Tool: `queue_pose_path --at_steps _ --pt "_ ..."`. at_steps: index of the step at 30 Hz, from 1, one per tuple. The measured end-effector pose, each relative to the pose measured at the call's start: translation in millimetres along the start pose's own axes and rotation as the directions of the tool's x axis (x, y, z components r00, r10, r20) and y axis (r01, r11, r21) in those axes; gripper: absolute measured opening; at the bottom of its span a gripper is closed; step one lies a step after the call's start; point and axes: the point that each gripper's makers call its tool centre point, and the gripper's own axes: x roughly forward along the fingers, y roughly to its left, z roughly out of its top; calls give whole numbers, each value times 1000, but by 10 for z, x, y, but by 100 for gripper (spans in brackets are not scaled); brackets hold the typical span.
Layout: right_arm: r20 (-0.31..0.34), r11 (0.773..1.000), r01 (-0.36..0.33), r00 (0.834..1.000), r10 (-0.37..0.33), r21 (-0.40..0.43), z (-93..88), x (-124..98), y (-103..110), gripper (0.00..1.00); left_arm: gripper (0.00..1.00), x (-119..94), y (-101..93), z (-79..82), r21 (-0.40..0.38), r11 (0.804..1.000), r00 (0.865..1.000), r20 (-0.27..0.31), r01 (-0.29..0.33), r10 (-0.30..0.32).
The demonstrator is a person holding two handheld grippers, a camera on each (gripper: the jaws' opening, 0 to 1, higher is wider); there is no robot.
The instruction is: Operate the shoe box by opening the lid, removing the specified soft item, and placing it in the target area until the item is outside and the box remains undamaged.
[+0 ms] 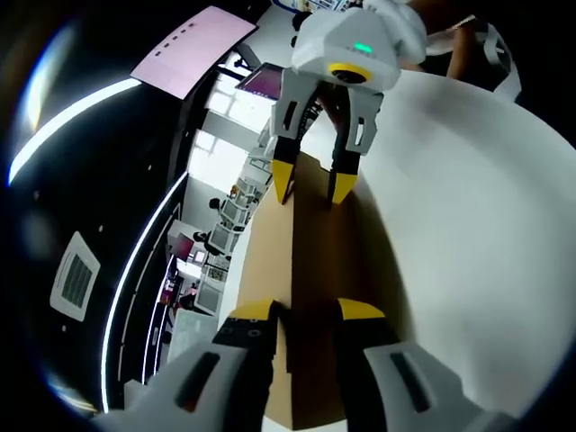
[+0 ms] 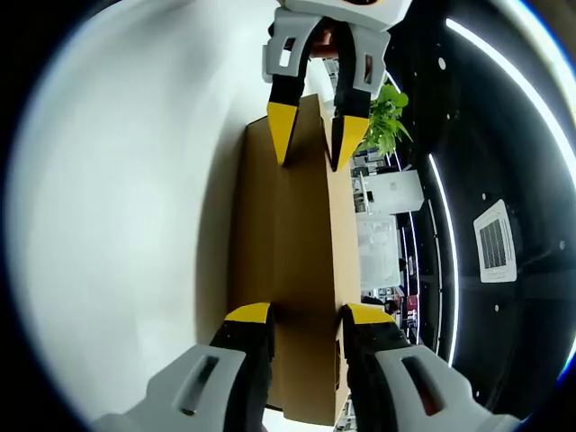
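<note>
Box (image 1: pixel 310 297), plain brown cardboard, lies on a white table (image 1: pixel 477 234), and each view looks along it from one end. In the left gripper view the left gripper (image 1: pixel 306 315) stands at the near end with its yellow-tipped jaws on either side of a thin raised panel, set narrow about it; whether the pads press the cardboard I cannot tell. At the far end the right gripper (image 1: pixel 311 186) does likewise, its tips straddling the same panel. In the right gripper view the box (image 2: pixel 288 270) runs away up the frame, the right gripper (image 2: pixel 301 319) at the near end with jaws close on either side of the top panel, the left gripper (image 2: pixel 312 135) at the far end with its tips over the edge. The table (image 2: pixel 126 225) shows bare beside the box. Past the table edge stand a green plant (image 2: pixel 387 121) and dark ceiling with light strips (image 2: pixel 504 67).
</note>
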Motion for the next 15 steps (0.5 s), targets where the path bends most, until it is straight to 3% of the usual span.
queue_pose_path --at_steps 6,15 --pt "7 1000 -1 1000 1 17 20 9 -1 29 25 -2 -2 -24 41 999 1000 -11 -15 16" --pt "5 1000 -16 1000 15 13 37 -3 -18 29 23 -12 9 -20 35 999 1000 -20 -11 12"
